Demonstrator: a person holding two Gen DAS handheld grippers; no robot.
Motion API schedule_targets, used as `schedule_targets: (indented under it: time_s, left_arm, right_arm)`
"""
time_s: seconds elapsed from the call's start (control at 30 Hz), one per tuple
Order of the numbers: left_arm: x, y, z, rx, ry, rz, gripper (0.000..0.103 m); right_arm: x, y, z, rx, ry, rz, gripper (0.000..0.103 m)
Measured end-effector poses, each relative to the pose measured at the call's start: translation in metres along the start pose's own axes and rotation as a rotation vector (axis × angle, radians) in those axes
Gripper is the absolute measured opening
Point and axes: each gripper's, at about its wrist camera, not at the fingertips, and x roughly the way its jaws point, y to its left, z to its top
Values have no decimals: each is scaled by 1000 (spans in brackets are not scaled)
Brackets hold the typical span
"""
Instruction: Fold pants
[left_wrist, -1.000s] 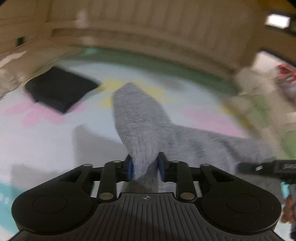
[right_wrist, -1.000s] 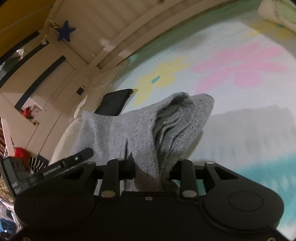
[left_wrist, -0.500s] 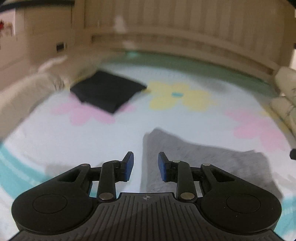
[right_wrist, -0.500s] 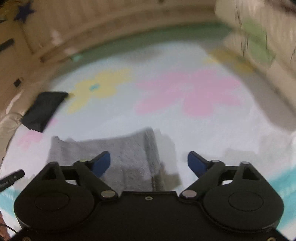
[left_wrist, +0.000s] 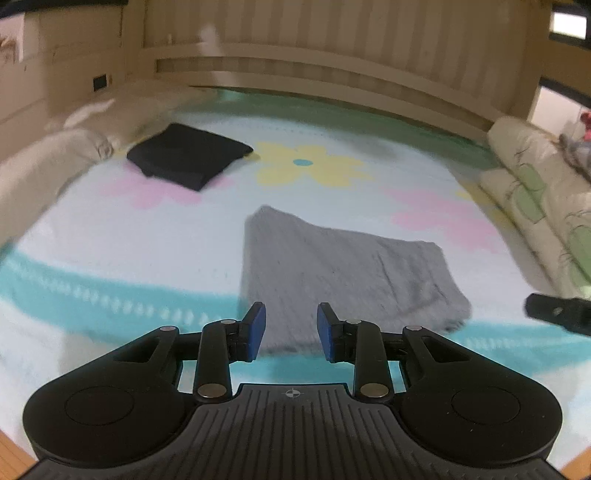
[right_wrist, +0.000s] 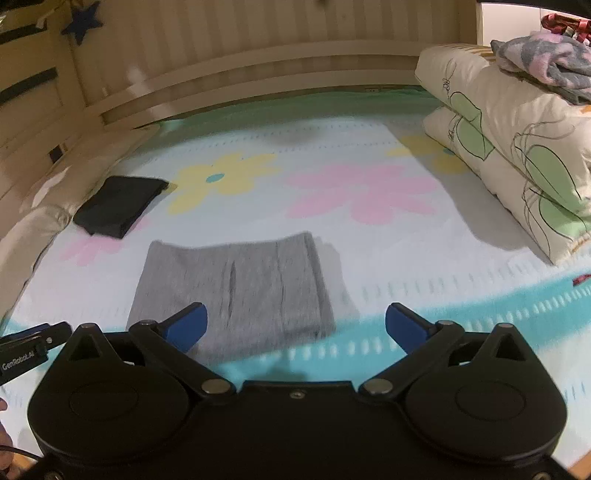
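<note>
The grey pants (left_wrist: 332, 273) lie folded in a flat rectangle on the flowered bed sheet (left_wrist: 110, 266). My left gripper (left_wrist: 290, 332) hovers over their near edge, its blue pads a small gap apart with nothing between them. In the right wrist view the same grey pants (right_wrist: 236, 280) lie ahead and to the left. My right gripper (right_wrist: 295, 325) is held above the sheet with its jaws opening wide and nothing between them. Neither gripper touches the cloth.
A folded black garment (left_wrist: 188, 158) (right_wrist: 118, 203) lies at the far left of the bed. Stacked cream pillows (right_wrist: 517, 147) with a bundle of clothes on top line the right side. A wooden slatted headboard (left_wrist: 332, 55) closes the far end.
Both grippers let go of the grey pants and drew back and upward. The pants dropped from a raised bunch to a flat folded rectangle. The right jaws spread wide.
</note>
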Motion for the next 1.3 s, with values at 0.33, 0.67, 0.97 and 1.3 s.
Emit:
schedule_targets:
  time_s: [0.33, 0.67, 0.97, 1.3]
  left_arm:
    - [-4, -6, -36, 29, 29, 6, 29]
    - [0, -12, -37, 71, -12, 41, 29]
    - [2, -8, -35, 57, 1, 48, 29]
    - [4, -9, -36, 58, 15, 52, 29]
  right_arm:
    - [-12, 8, -38, -1, 45, 41, 102]
    - [-11, 10, -42, -20, 34, -6, 102]
    - [-3, 22, -49, -98, 71, -22, 102]
    - [-1, 24, -53, -124, 92, -24, 102]
